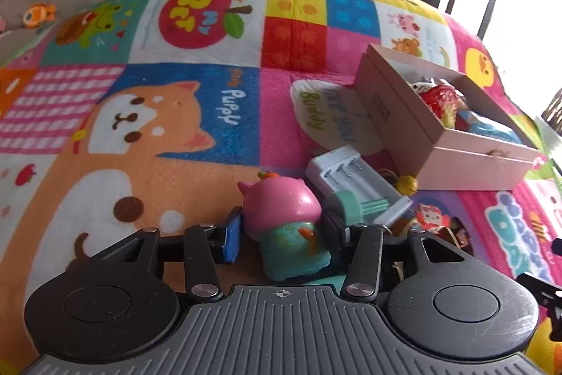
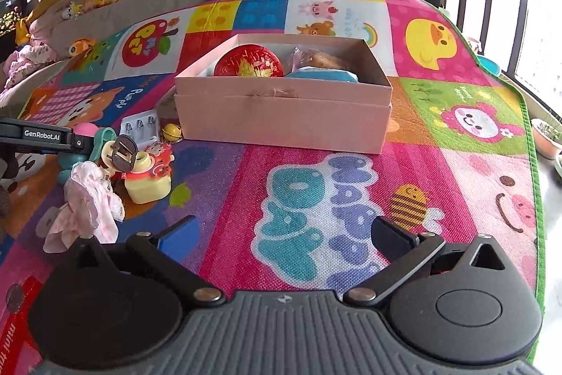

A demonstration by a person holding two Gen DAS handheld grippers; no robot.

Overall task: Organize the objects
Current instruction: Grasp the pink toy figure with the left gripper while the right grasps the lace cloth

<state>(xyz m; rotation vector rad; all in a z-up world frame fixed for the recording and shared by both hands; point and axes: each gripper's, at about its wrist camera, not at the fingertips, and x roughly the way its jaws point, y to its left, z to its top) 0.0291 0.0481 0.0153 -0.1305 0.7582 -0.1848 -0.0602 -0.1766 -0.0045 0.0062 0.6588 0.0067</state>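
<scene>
Pink-and-teal toy figure [image 1: 284,227]: glossy moulded plastic. Play mat [image 2: 316,199] beneath it: printed, finely woven-textured, matt. Box [image 2: 284,118] beyond the figure: matt pink cardboard, scuffed on the front wall. Red ball [image 2: 249,64] inside the box: shiny, faceted. Doll dress [image 2: 87,202] near the figure: thin frilled cloth.

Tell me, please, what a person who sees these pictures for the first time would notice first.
Most striking is the bright cartoon play mat that fills both views. On it stands an open pink cardboard box with a shiny red ball inside. In the left wrist view, a pink-headed toy figure in a teal body sits between the fingers of the left gripper, while the right gripper stands wide open over bare mat.
</scene>
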